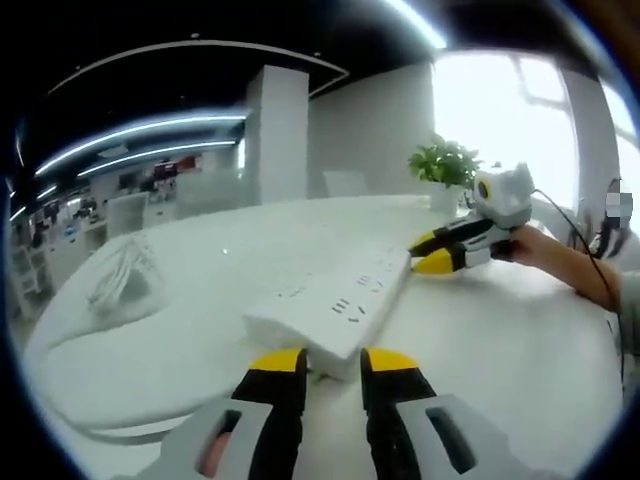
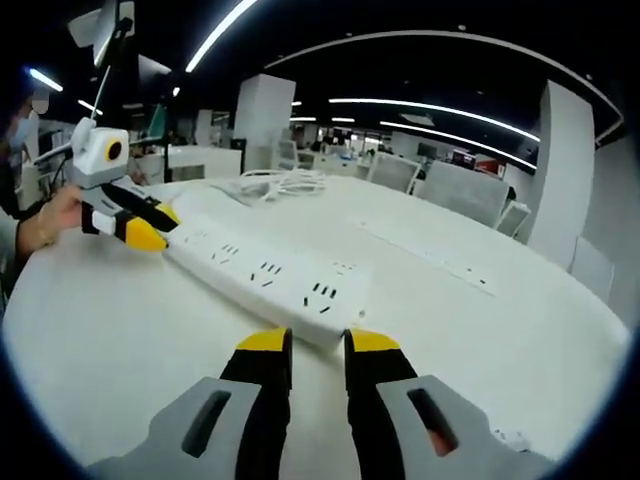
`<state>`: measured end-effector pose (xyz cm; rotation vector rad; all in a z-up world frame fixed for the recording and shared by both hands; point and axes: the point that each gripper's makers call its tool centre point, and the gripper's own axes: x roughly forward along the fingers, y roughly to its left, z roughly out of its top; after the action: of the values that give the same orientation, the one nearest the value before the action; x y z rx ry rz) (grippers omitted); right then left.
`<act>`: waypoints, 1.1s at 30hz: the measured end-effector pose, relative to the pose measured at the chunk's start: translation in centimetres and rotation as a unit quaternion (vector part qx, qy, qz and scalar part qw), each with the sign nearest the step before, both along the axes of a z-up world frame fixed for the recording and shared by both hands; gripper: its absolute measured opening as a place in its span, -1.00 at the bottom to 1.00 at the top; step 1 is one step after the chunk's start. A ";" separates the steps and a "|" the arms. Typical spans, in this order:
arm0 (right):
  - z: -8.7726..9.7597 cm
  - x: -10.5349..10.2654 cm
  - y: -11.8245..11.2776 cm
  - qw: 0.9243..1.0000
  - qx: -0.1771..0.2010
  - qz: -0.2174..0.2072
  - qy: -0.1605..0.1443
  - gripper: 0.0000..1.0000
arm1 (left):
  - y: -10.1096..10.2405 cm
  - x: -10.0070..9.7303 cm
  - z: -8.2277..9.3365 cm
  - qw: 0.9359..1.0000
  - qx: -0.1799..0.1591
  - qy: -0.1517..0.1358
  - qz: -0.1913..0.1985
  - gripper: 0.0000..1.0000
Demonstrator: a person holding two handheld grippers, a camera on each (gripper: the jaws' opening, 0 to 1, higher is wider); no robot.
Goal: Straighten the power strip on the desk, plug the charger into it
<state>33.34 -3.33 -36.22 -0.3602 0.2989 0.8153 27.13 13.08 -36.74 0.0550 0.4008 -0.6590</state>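
A white power strip lies flat on a round white desk, with a gripper at each end. The left gripper and the right gripper each have their yellow-tipped jaws slightly parted, holding nothing, tips just short of the strip's ends. Beyond the strip, a coil of white cable rests on the desk, and a potted plant stands past the far end.
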 end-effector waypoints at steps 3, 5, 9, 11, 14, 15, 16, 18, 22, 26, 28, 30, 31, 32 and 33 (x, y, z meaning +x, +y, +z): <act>0.0 -0.1 -0.1 1.000 -0.008 0.007 -0.002 -0.60 | -0.1 -0.3 0.0 1.000 0.005 0.003 -0.006 -0.59; 0.1 -0.2 -0.3 1.000 -0.013 0.011 -0.001 -0.62 | -0.2 -0.5 0.0 1.000 0.012 0.003 -0.012 -0.59; 0.2 -0.2 -0.8 1.000 -0.013 0.018 0.003 -0.65 | -0.3 -1.2 0.1 0.999 0.029 0.006 -0.037 -0.59; 0.2 -0.1 -1.1 1.000 -0.012 0.019 0.006 -0.68 | -0.5 -1.5 0.1 0.998 0.031 0.009 -0.049 -0.60; 0.3 0.0 -1.5 1.000 -0.008 0.020 0.010 -0.70 | -0.9 -2.1 0.2 0.997 0.031 0.016 -0.067 -0.64; 0.3 0.0 -1.6 1.000 -0.007 0.021 0.011 -0.70 | -1.1 -2.4 0.1 0.996 0.031 0.020 -0.076 -0.65; 0.3 0.0 -1.7 1.000 -0.006 0.022 0.013 -0.70 | -1.2 -2.6 0.1 0.996 0.030 0.022 -0.079 -0.66; 0.4 0.0 -1.9 1.000 -0.004 0.025 0.016 -0.70 | -1.5 -3.0 0.1 0.995 0.027 0.031 -0.092 -0.68; 0.4 -0.2 -2.2 0.999 -0.006 0.034 0.018 -0.69 | -2.0 -3.7 -0.1 0.993 0.023 0.041 -0.109 -0.72; 0.5 -0.3 -2.3 0.999 -0.006 0.044 0.020 -0.71 | -2.3 -4.2 -0.1 0.991 0.022 0.051 -0.118 -0.75; 0.5 -0.4 -2.4 0.998 -0.012 0.051 0.018 -0.72 | -2.4 -4.4 -0.2 0.991 0.028 0.050 -0.121 -0.75; 0.5 -0.6 -2.4 0.998 -0.015 0.056 0.019 -0.73 | -2.4 -4.5 -0.2 0.990 0.033 0.047 -0.125 -0.75; 0.5 -0.7 -2.5 0.998 -0.015 0.057 0.020 -0.73 | -2.4 -4.4 -0.2 0.990 0.034 0.048 -0.126 -0.75; 0.5 -0.7 -2.5 0.998 -0.014 0.059 0.021 -0.73 | -2.4 -4.5 -0.2 0.990 0.033 0.049 -0.127 -0.75; 0.5 -0.7 -2.6 0.998 -0.014 0.061 0.022 -0.73 | -2.5 -4.6 -0.2 0.990 0.034 0.049 -0.130 -0.76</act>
<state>32.62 -5.90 -35.70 -0.3910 0.3314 0.9401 22.55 10.62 -36.92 0.1416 0.5169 -0.9067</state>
